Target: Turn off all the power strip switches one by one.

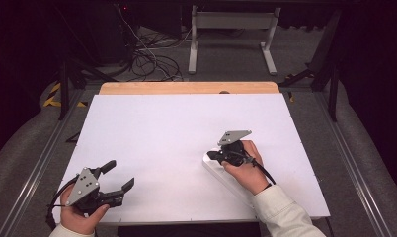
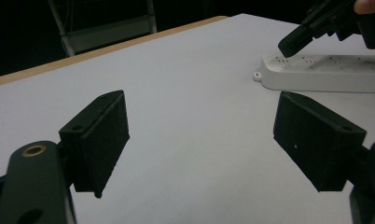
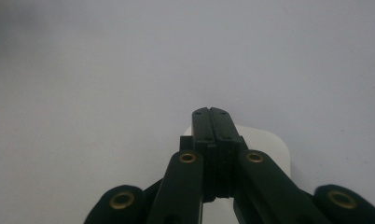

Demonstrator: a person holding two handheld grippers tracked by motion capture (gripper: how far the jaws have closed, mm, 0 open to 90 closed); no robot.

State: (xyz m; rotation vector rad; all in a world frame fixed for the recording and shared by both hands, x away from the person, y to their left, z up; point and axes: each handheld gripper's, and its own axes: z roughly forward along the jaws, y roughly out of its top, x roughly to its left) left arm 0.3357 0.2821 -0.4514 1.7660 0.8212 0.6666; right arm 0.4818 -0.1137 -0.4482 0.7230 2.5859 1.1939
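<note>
White and flat, a power strip lies near the table's right front, the right gripper poised over its far end with jaws pressed together on nothing; the left gripper waits wide open and empty at the near left corner. In the left gripper view, the strip sits far right, nothing between. In the right gripper view, closed jaws cover the strip's end. A hard push could skid it across the smooth board.

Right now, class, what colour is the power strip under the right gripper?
White. The power strip shows best in the left gripper view.
</note>
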